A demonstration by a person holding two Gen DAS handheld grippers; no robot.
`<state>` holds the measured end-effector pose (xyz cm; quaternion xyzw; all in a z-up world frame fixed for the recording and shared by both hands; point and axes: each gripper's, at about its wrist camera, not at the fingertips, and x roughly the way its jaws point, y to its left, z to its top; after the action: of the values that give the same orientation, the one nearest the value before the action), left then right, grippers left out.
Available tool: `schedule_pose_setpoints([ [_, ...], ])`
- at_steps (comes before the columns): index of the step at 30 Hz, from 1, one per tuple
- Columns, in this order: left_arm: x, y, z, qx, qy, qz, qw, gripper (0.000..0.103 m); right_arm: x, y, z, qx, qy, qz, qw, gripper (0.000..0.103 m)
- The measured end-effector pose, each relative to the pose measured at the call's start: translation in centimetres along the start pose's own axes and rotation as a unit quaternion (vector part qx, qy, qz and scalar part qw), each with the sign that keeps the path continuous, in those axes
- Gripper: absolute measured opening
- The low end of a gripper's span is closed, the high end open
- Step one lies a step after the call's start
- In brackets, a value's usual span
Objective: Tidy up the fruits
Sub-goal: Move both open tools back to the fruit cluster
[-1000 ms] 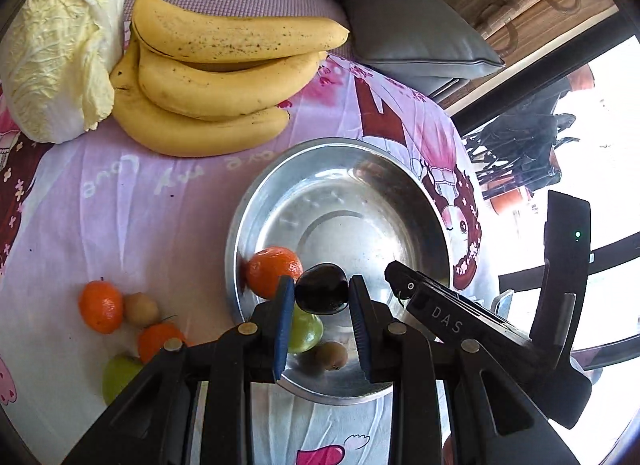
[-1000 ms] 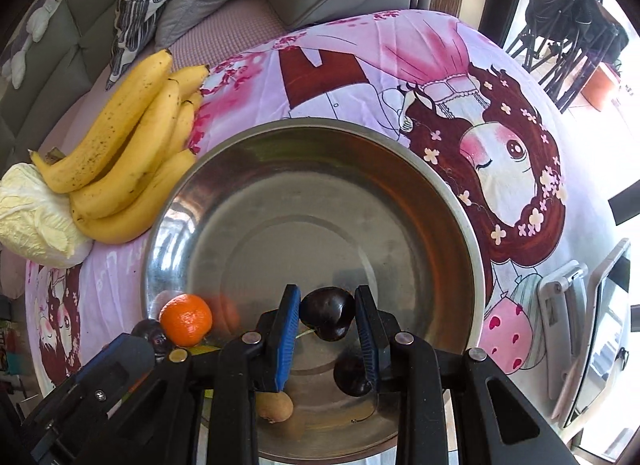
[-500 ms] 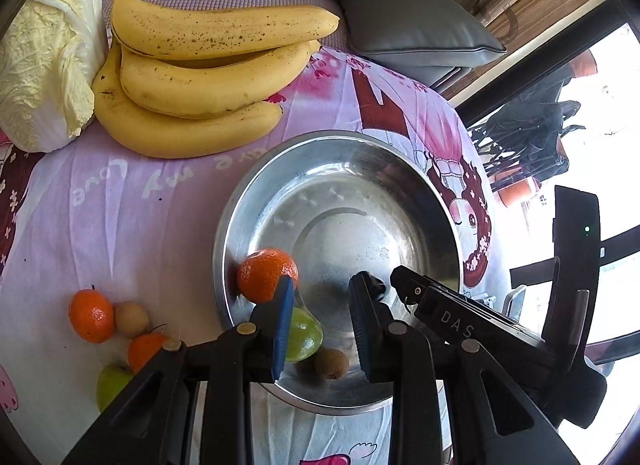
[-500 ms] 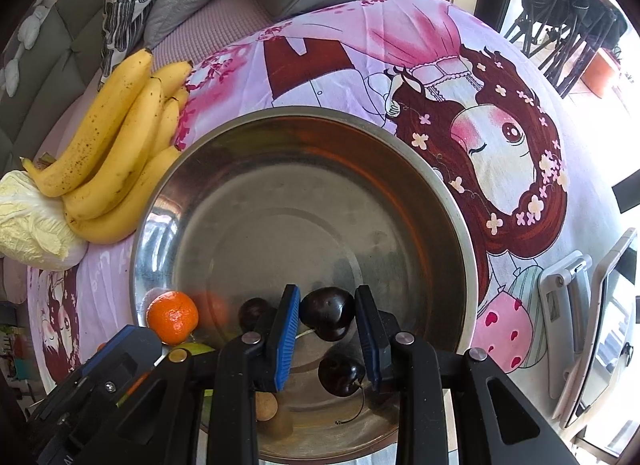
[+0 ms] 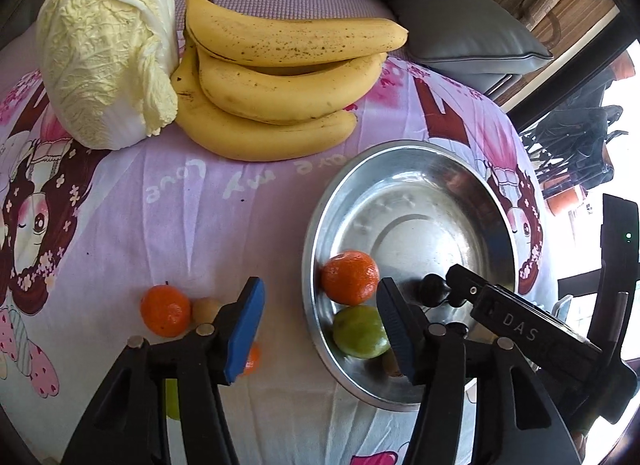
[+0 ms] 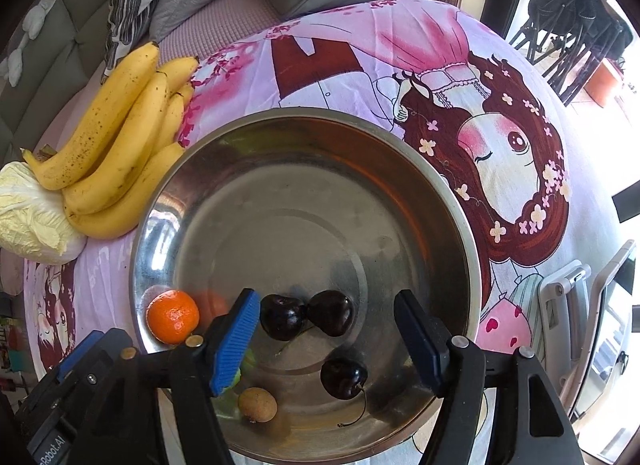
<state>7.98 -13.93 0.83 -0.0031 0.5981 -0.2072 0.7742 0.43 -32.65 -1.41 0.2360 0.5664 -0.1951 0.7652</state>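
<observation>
**Both grippers wide open, cherries in the bowl**

Right gripper point(image 6: 326, 335) is spread, holding nothing, over the steel bowl point(image 6: 440, 193). Three dark cherries point(image 6: 330, 313) lie inside at its 6 o'clock (tangerine point(image 6: 173, 322) at 8). Left gripper point(image 5: 318, 323) also gapes empty; bananas point(image 5: 280, 77) sit far at 11.

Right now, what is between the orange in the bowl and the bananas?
Only bowl rim and pink cloth between the orange and bananas, seen in the left view.

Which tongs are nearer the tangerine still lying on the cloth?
Left. The left tongs hang open just right of the tangerine on the cloth; the right tongs are open over the metal bowl, farther off.
</observation>
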Motion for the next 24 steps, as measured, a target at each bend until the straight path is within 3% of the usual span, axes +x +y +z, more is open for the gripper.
schedule_pose_setpoints([
  [7, 0.4, 1.9, 0.2, -0.014, -0.01, 0.057, 0.9982, 0.089, 0.7, 0.5, 0.4, -0.011, 0.012, -0.004, 1.0, 0.079],
  [12, -0.4, 3.3, 0.2, -0.023, -0.027, 0.088, 0.9955, 0.093, 0.9, 0.6, 0.5, -0.011, 0.011, -0.003, 1.0, 0.08],
  [24, -1.6, 7.2, -0.2, -0.053, -0.019, 0.09, 0.9943, 0.094, 0.5, 0.4, 0.5, -0.01, 0.01, 0.001, 1.0, 0.08],
])
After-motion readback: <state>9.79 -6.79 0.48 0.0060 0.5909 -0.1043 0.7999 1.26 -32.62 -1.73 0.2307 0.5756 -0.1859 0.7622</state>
